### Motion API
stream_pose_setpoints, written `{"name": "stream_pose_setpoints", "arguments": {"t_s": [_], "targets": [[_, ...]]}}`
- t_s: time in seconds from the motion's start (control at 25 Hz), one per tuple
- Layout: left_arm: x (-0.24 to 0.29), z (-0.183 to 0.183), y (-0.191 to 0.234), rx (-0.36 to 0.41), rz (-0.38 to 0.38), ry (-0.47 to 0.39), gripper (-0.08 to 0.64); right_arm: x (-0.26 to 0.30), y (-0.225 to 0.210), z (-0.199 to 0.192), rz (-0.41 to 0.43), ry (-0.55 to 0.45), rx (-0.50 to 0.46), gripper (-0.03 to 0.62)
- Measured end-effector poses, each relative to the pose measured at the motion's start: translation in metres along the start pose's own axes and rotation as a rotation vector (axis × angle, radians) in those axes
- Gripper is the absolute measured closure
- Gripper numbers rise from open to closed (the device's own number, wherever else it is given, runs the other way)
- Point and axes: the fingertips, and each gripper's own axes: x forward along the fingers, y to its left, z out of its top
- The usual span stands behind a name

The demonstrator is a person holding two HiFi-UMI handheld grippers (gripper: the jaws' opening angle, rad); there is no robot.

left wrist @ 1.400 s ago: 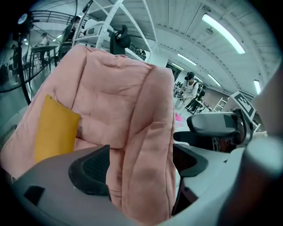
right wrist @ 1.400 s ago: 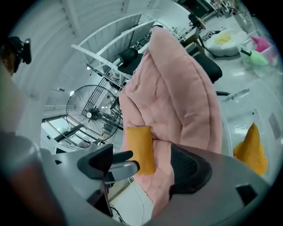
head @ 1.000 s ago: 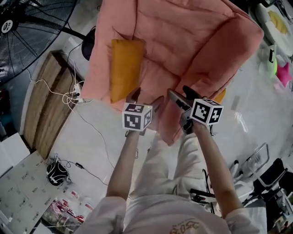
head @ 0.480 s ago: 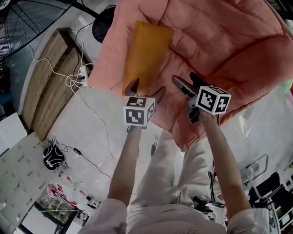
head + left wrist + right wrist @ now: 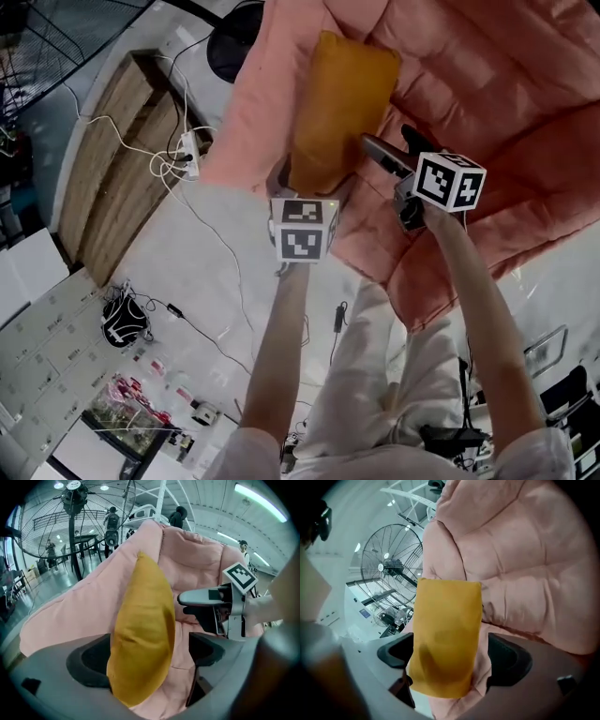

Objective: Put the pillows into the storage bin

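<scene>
A yellow pillow (image 5: 342, 108) is seen lying lengthwise on a pink padded chair (image 5: 497, 75), its lower end near the chair's front edge. The left gripper (image 5: 305, 192) is held at that lower end. Its jaws stand wide apart, having just been opening. In the left gripper view the pillow's lower end is seen between them, not clamped, close to the jaw at the view's left and with a gap to the other. The right gripper (image 5: 394, 150) is held just beside the pillow's right edge, over the chair. Its jaws have likewise just been opening and stand apart. In the right gripper view the pillow is framed between them but is not gripped. On the floor (image 5: 216, 272) to the left, a wooden board (image 5: 112, 178) and a white cable (image 5: 141, 164) are seen. A large fan (image 5: 75, 522) is seen behind the chair.
</scene>
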Motion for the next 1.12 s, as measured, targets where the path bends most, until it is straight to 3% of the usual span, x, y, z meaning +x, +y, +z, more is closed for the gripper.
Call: {"name": "stream_pose_setpoints", "arguments": {"t_s": [0.2,0.36,0.52,0.64,0.76,1.12], "targets": [[0.017,-0.001,0.013,0.009,-0.02,-0.001,-0.031,0.038,0.011,0.013,0.037,-0.021,0.003,0.055],[0.028,-0.01,0.014,0.037,-0.019,0.032,-0.043,0.059,0.014,0.012,0.078,-0.062,0.08,0.005],[0.048,-0.004,0.007,0.082,-0.021,0.042,-0.043,0.067,0.012,0.017,0.083,-0.051,0.061,0.005],[0.061,-0.015,0.014,0.17,0.054,0.087,-0.043,0.074,0.007,0.014,0.064,-0.034,0.052,0.005],[0.061,-0.019,0.017,0.209,0.105,0.089,-0.005,0.072,0.006,0.012,0.06,-0.027,0.054,0.007],[0.046,-0.018,0.016,0.217,0.062,0.103,0.069,0.059,0.013,0.008,0.07,-0.017,0.077,0.082]]}}
